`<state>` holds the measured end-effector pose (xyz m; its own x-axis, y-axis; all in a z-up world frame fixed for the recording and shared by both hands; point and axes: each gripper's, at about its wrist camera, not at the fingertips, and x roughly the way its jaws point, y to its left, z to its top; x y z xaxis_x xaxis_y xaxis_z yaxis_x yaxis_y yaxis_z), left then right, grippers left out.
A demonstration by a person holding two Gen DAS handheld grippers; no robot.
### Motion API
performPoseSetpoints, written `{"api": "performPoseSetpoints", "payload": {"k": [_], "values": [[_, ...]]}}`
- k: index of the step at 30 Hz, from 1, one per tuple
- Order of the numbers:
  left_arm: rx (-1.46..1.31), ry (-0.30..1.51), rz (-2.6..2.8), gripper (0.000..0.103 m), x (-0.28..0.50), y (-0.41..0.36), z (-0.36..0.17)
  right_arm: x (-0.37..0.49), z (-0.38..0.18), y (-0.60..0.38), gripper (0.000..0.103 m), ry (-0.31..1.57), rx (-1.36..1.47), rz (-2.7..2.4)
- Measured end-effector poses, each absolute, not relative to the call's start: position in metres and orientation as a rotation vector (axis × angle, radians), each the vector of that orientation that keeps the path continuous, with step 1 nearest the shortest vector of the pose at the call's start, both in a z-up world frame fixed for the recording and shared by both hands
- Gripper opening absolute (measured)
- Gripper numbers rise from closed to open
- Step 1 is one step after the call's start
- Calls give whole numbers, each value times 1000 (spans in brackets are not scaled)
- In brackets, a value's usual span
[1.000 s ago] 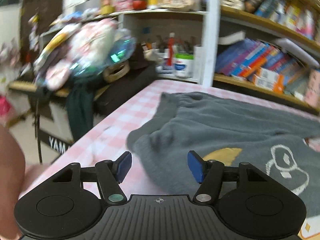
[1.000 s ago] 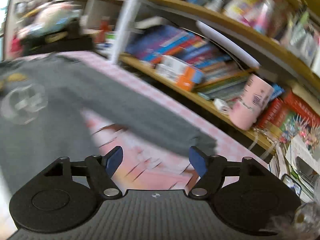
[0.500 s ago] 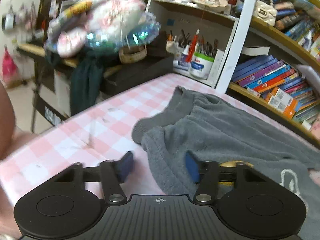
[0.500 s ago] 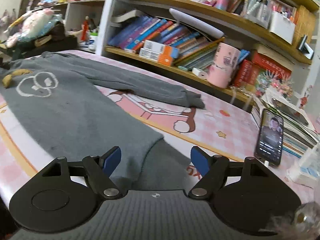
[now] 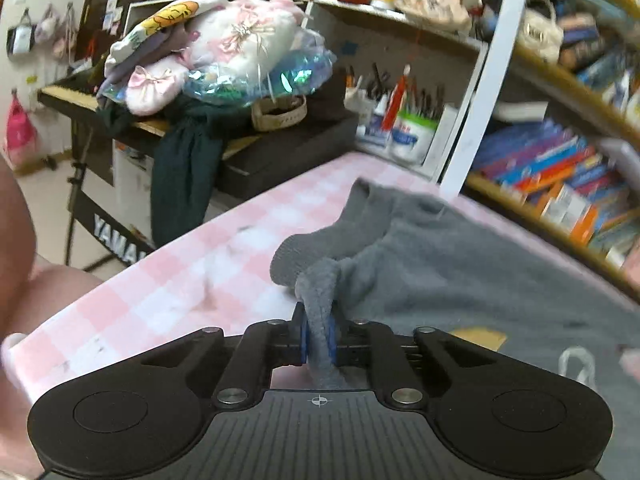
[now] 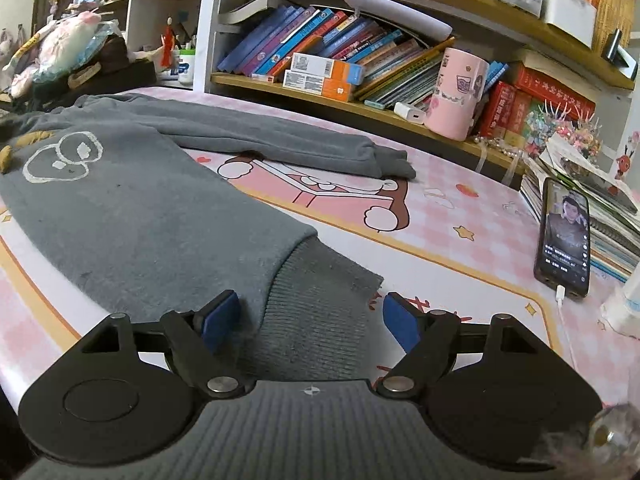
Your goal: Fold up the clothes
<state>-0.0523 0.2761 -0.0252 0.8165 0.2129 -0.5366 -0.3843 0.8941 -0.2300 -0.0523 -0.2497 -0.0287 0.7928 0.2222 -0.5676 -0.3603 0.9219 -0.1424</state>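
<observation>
The left wrist view was taken low and close over the table (image 5: 168, 292), facing a cluttered keyboard stand (image 5: 120, 240). The right wrist view was taken equally low, facing the bookshelf (image 6: 360, 104). The grey sweater (image 5: 460, 280) (image 6: 132, 216) was shared by both views.

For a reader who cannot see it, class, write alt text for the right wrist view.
The open right gripper straddles the ribbed hem of a grey sweater spread on a pink table. One sleeve stretches toward the bookshelves, and a lit phone lies at right.
</observation>
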Motion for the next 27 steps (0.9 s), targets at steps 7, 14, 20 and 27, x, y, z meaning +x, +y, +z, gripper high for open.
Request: {"api": "performPoseSetpoints", "payload": {"k": [7, 14, 20, 27], "values": [[-302, 453, 366, 78, -85, 251, -13, -58, -24, -245, 77, 563, -257, 319], [-452, 415, 219, 96, -122, 206, -6, -76, -8, -236, 78, 509, -265, 363], [-437, 424, 119, 99, -124, 147, -2, -89, -2, -238, 79, 532, -278, 392], [-389, 410, 27, 103, -137, 70, -4, -89, -2, -252, 88, 529, -234, 329]]}}
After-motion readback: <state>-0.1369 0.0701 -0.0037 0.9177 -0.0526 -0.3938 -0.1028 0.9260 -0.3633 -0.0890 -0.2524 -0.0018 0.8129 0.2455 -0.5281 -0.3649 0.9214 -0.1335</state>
